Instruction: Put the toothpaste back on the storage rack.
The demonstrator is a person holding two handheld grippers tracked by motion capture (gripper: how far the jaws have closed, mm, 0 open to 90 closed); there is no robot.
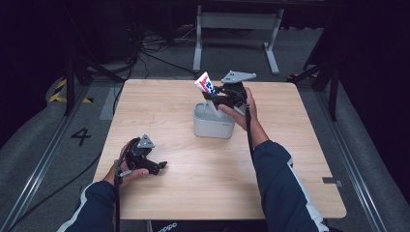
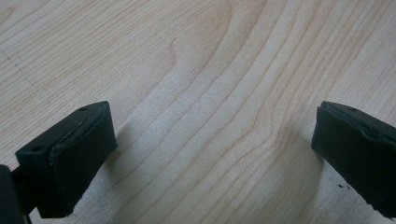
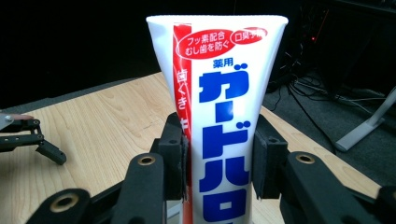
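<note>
A white toothpaste tube [image 1: 205, 86] with red and blue print is tilted up and to the left above a grey open-topped container [image 1: 214, 126] at the middle of the wooden table [image 1: 290, 159]. My right gripper [image 1: 212, 99] is shut on the tube's lower part. In the right gripper view the pads [image 3: 180, 158] press both sides of the tube [image 3: 224, 116], crimped end up, held by my right gripper [image 3: 219, 163]. My left gripper [image 1: 162, 166] rests low at the table's front left, open. In the left gripper view the gripper [image 2: 215, 158] has bare wood between its jaws.
Behind the table a white desk frame [image 1: 237, 29] stands on the grey floor among black cables. A painted number 4 [image 1: 80, 136] marks the floor at the left. Dark stand legs flank both far corners. The other gripper [image 3: 32, 137] appears far off in the right gripper view.
</note>
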